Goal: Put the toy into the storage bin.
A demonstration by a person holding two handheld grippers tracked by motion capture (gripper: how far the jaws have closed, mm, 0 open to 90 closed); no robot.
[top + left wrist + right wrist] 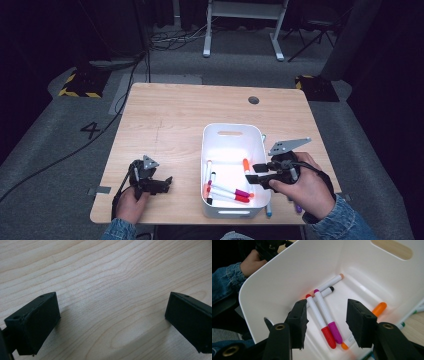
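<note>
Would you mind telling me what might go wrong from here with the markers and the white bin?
1. The right gripper hangs open above the white bin; reaching out, it might catch the rim and shift the bin.
2. The blue-capped marker lies near the table edge and could roll off if nudged.

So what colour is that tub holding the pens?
White; the tub shows best in the right gripper view.

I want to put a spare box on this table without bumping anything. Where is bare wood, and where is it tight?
The far strip between the white bin and the table's back edge is bare, as is the left half beyond the left gripper. It is crowded at the near right, where the right gripper hangs over the bin and pens lie beside it.
</note>
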